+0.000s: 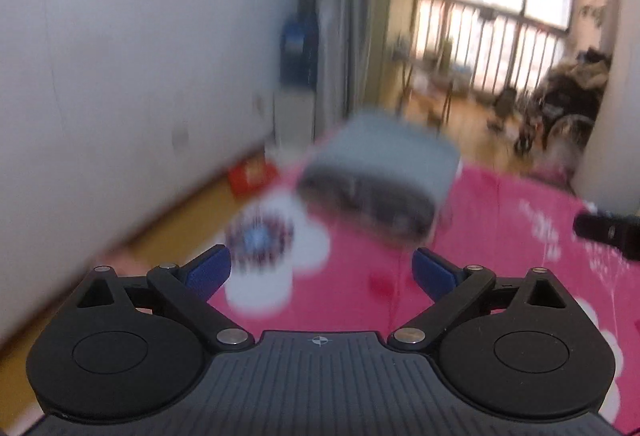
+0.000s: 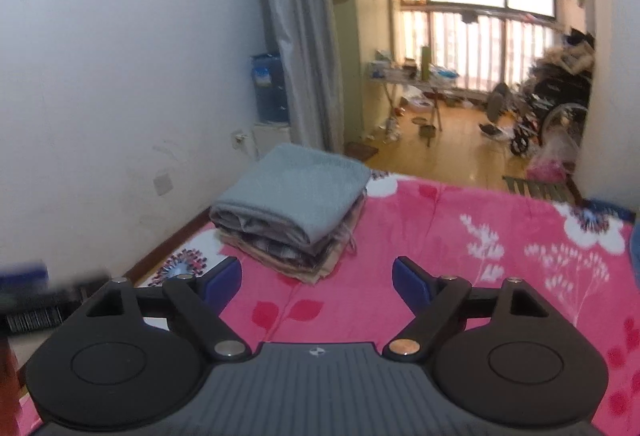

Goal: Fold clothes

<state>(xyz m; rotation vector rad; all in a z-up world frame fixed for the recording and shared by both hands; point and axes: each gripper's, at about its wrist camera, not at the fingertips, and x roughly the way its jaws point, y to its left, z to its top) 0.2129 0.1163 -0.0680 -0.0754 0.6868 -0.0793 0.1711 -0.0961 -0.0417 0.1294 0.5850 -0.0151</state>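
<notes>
A stack of folded clothes (image 2: 292,212), grey on top with plaid and beige layers below, sits at the far left corner of a pink flowered blanket (image 2: 460,248). It also shows, blurred, in the left wrist view (image 1: 380,180). My right gripper (image 2: 318,278) is open and empty, held above the blanket short of the stack. My left gripper (image 1: 322,270) is open and empty, also short of the stack. The other gripper's dark tip (image 1: 604,230) shows at the right edge of the left wrist view.
A white wall (image 2: 120,76) runs along the left of the bed. A water dispenser (image 2: 270,92) and grey curtain (image 2: 300,36) stand beyond the stack. Further back are a cluttered table (image 2: 408,76), a wheelchair (image 2: 552,108) and a bright window.
</notes>
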